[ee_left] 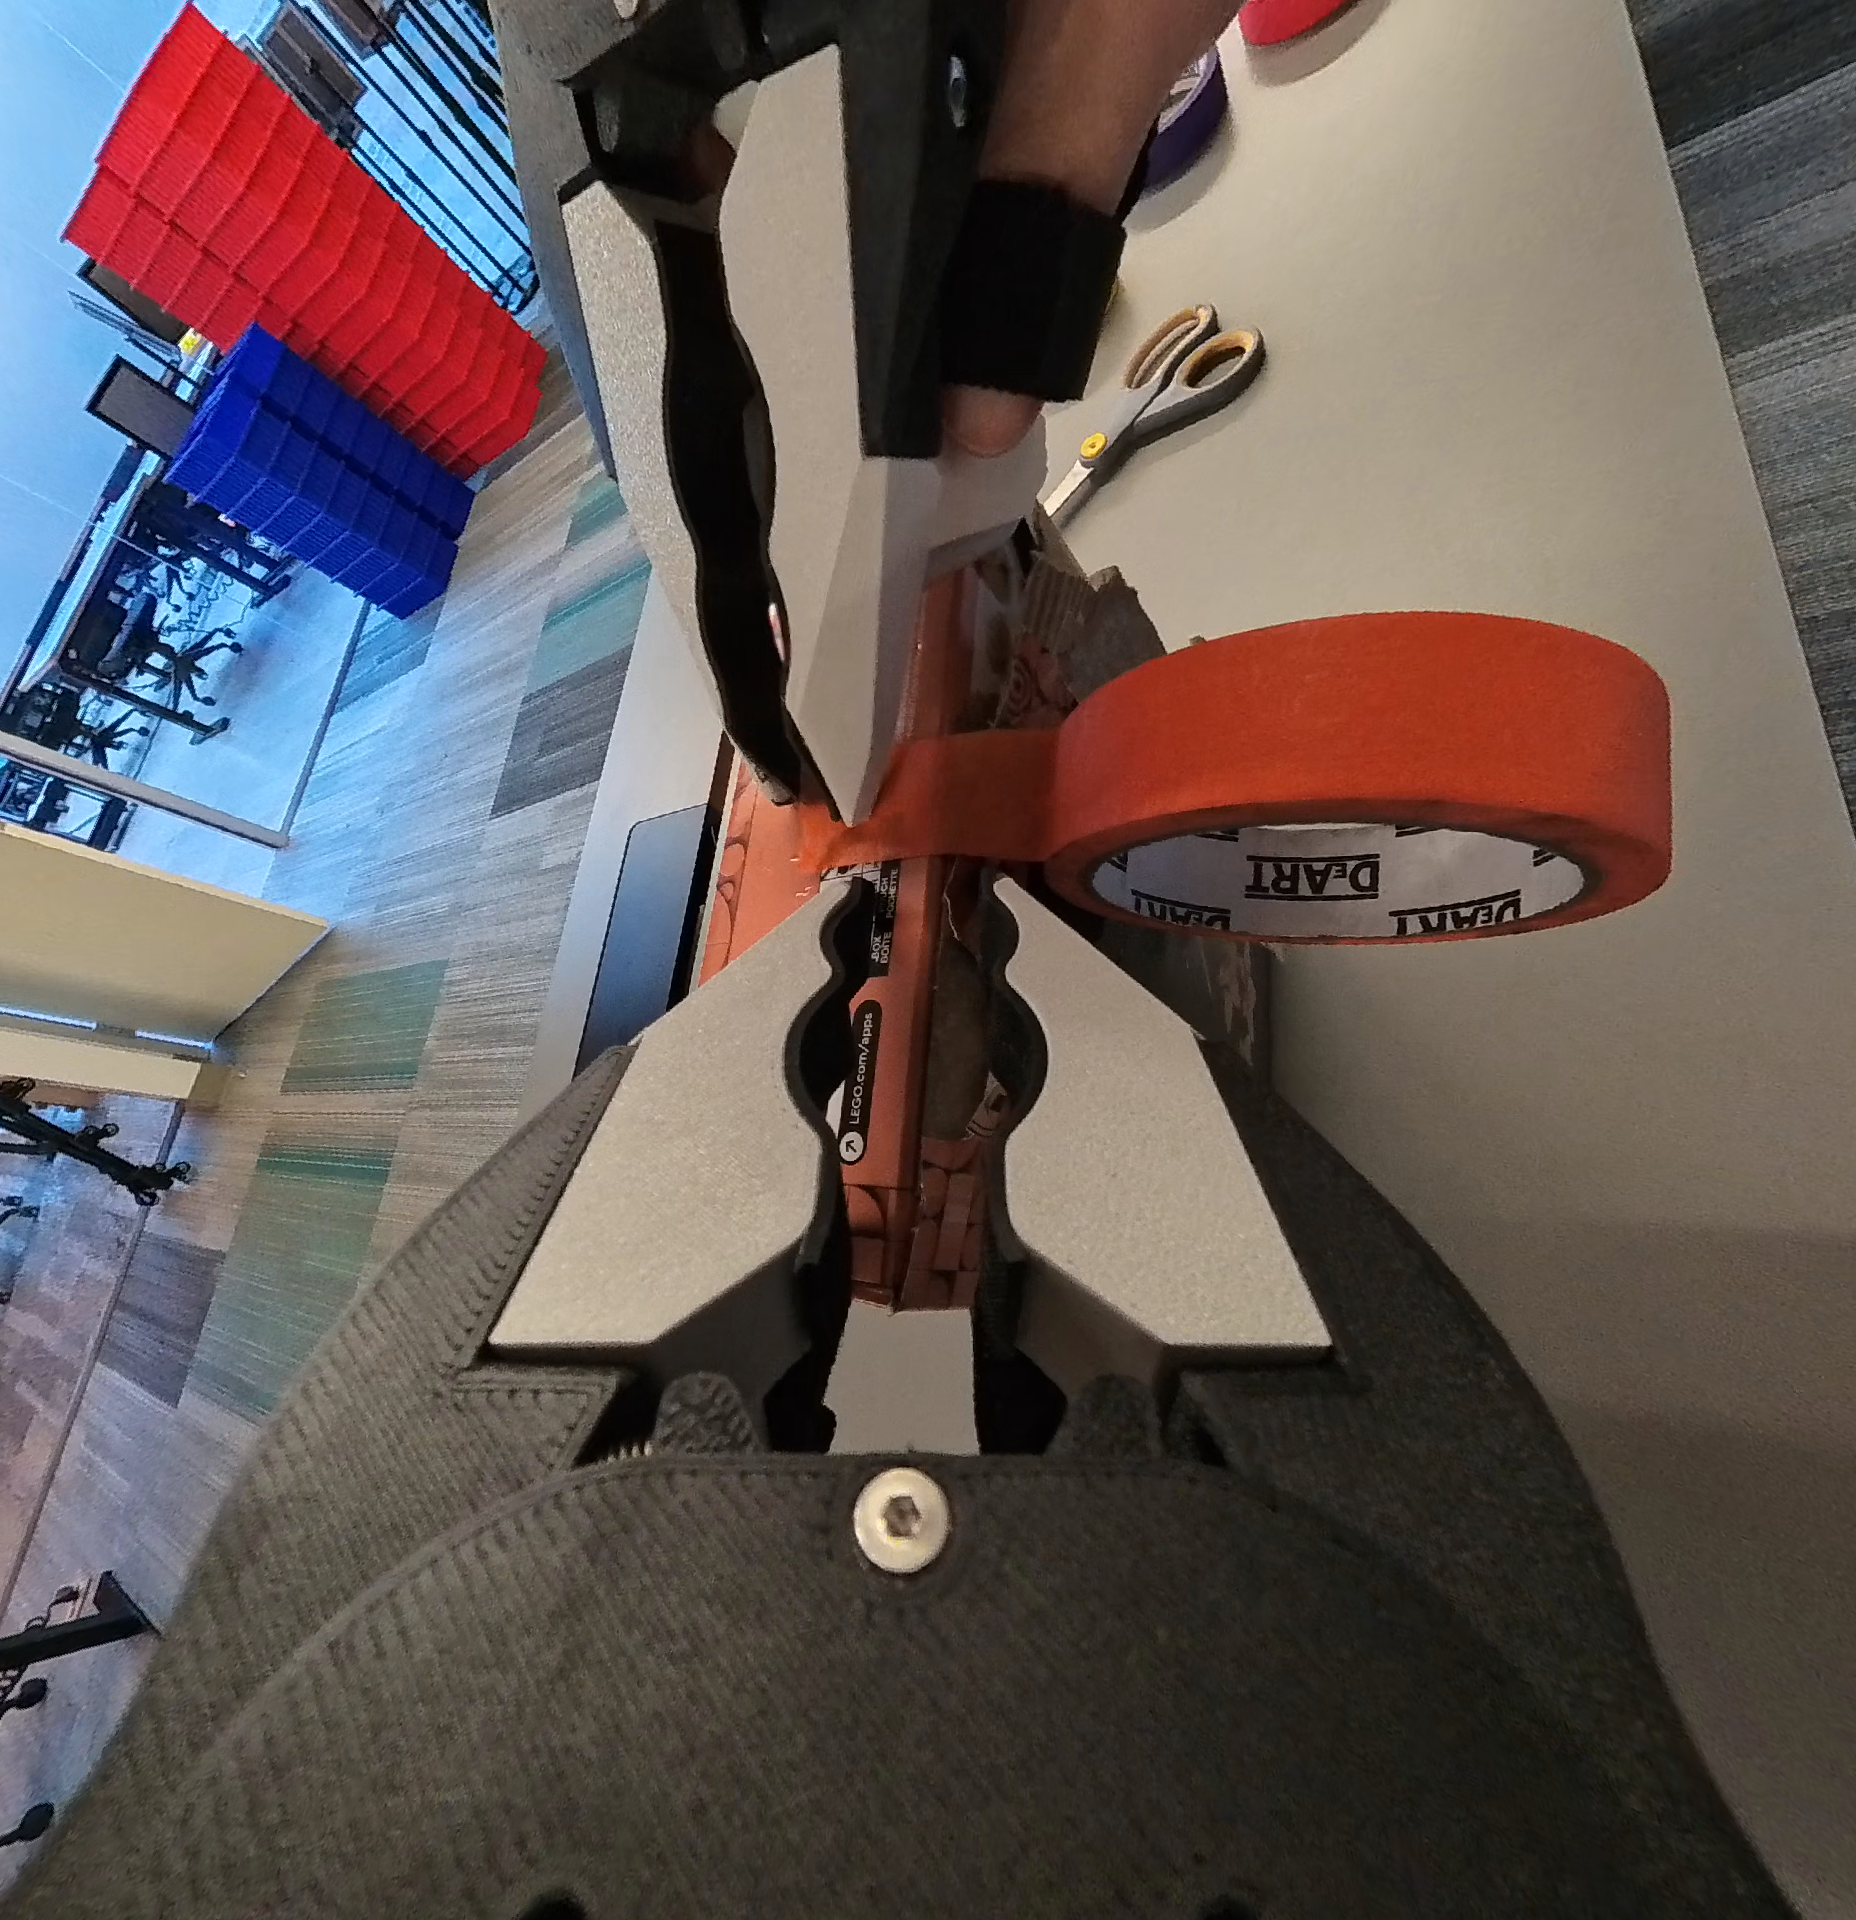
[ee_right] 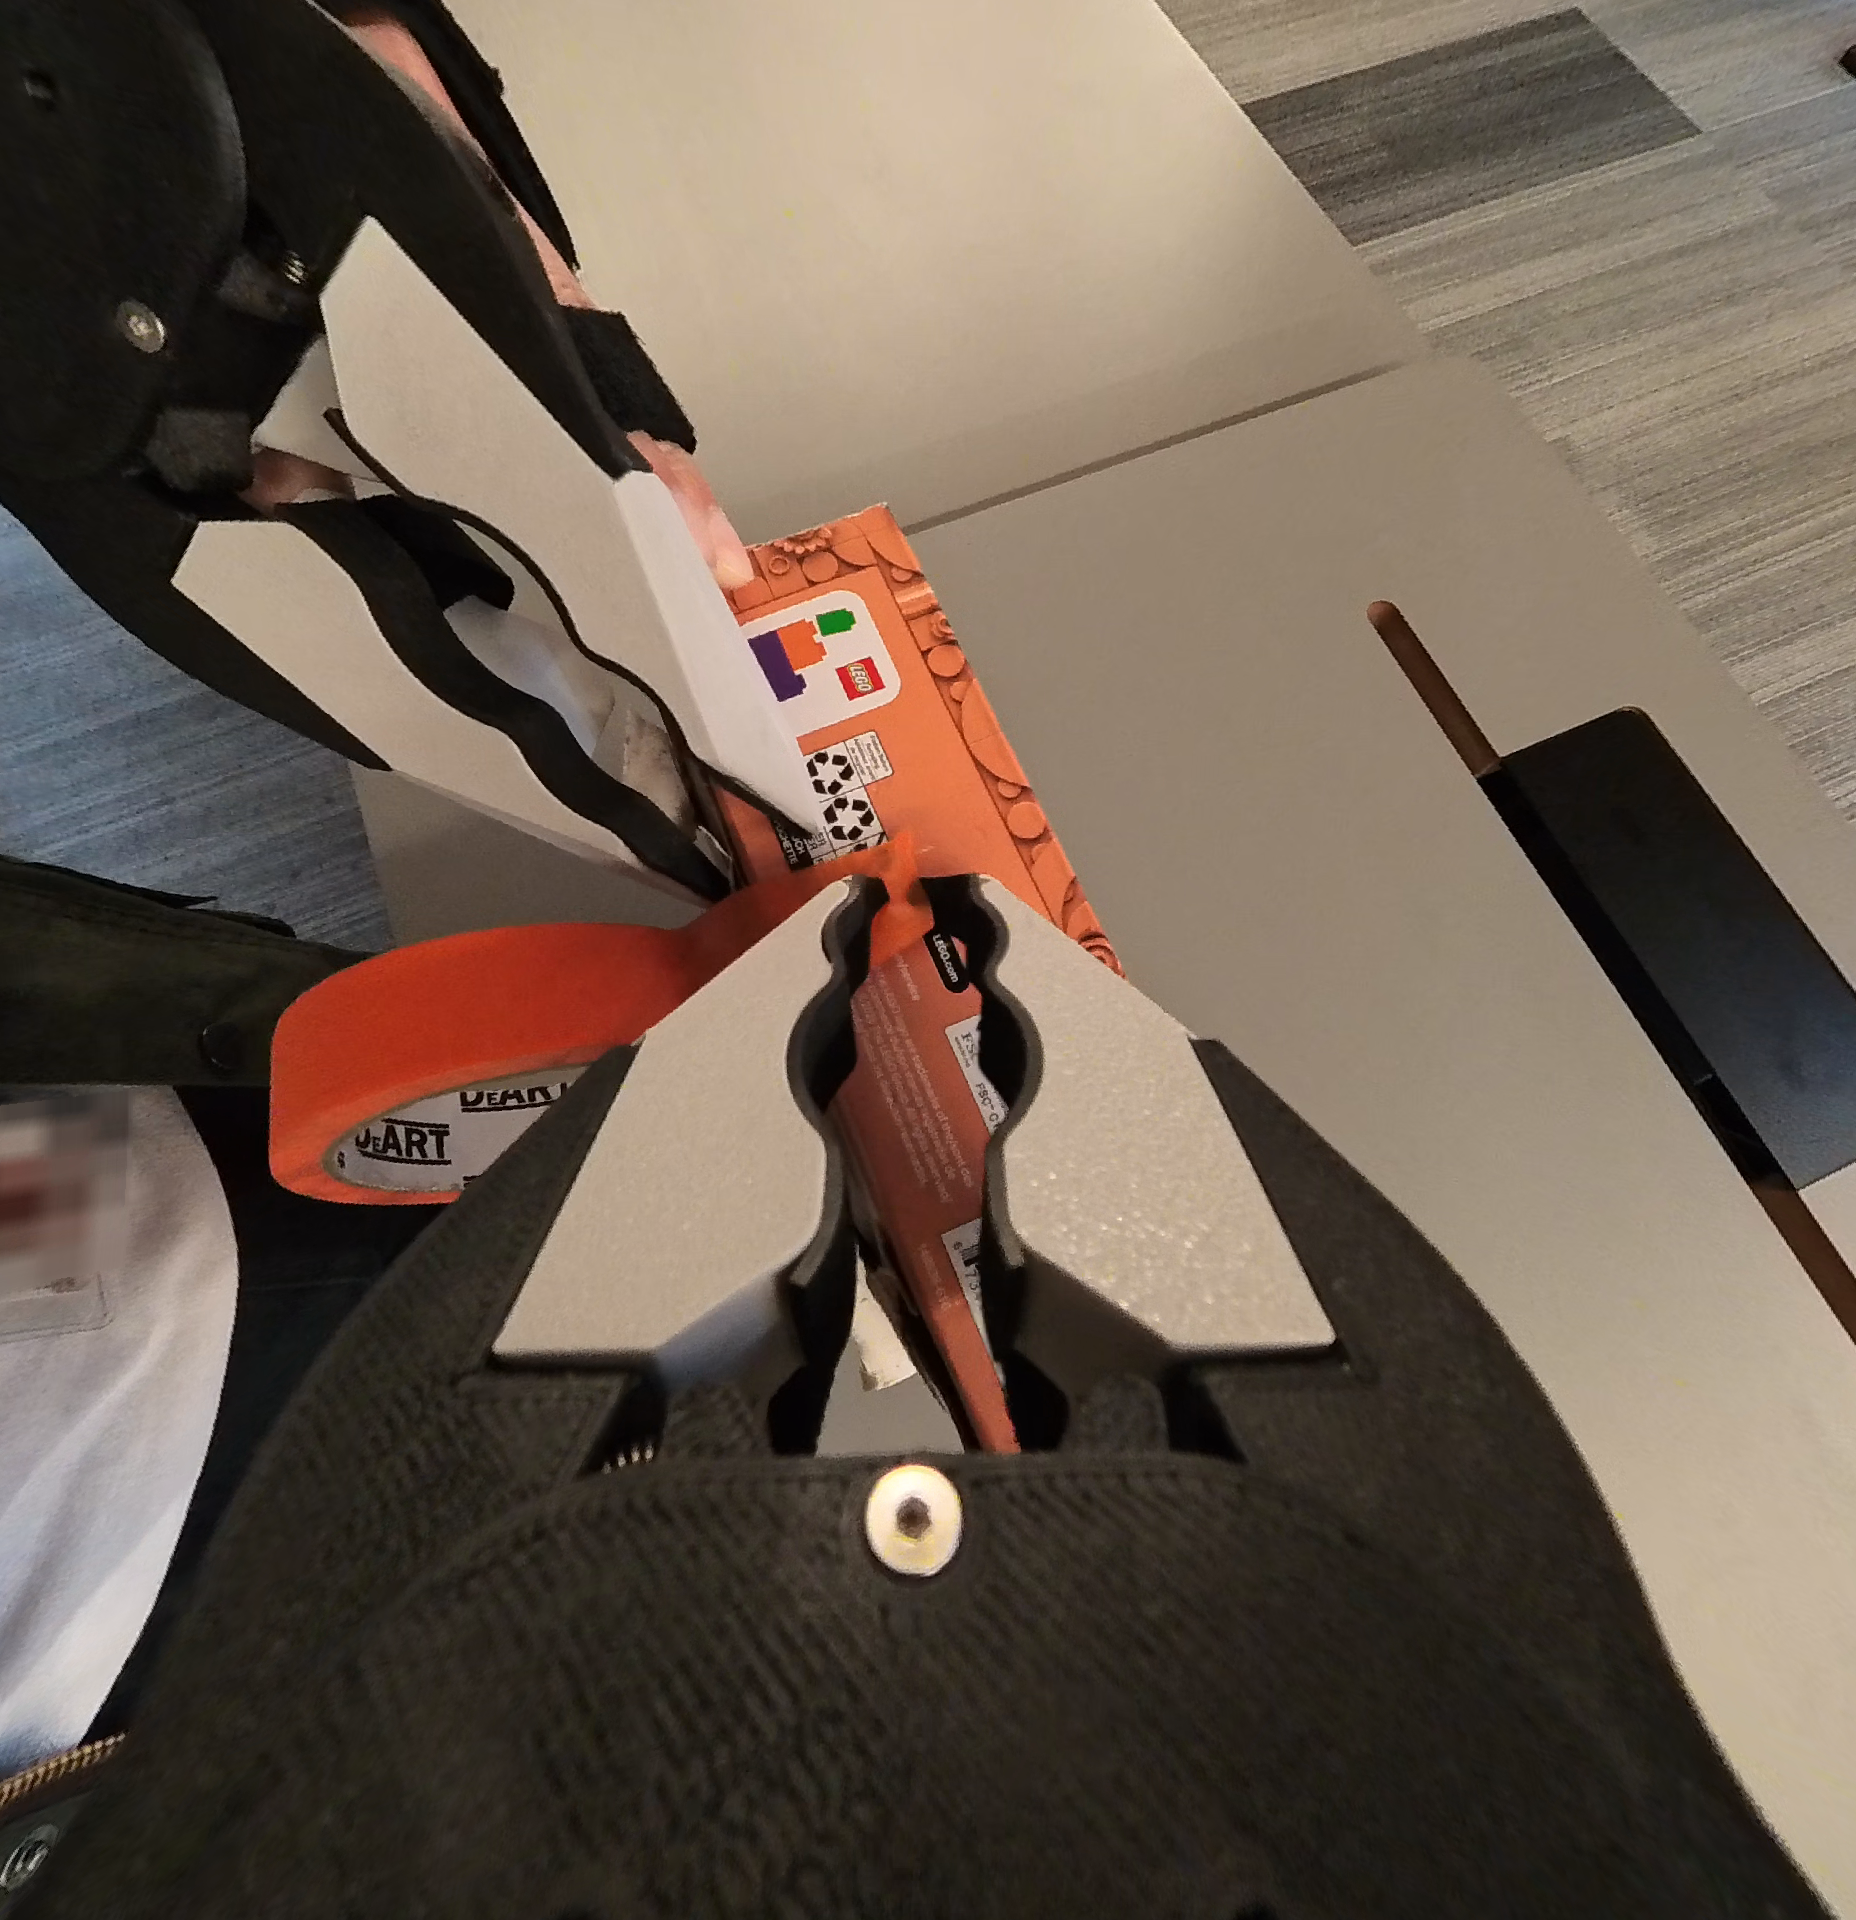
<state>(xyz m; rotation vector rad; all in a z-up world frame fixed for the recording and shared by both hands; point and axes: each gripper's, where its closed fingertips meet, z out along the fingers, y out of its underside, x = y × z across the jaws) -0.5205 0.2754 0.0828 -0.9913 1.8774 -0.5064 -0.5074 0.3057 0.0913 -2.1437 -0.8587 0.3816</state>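
Left gripper (ee_left: 929, 883): fingers closed on the upper edge of an orange cardboard box (ee_right: 955, 675), steadying it on the grey table (ee_right: 1267, 644).
Right gripper (ee_right: 908, 894): tips pinching the crumpled free end of orange masking tape, right at the box edge.
Tape roll (ee_left: 1360, 748): hangs beside the box, joined to the pinch by a short taut strip.
Risk: the thin papery strip could tear or fold onto itself if the dangling roll swings.
Textures: matte creped tape, printed glossy card, torn brown flap.
Nearby: grey-handled scissors (ee_left: 1163, 405) lie well apart.

Orange tape roll (ee_left: 1360, 727) (strip unrolled) beside box (ee_right: 965, 727).
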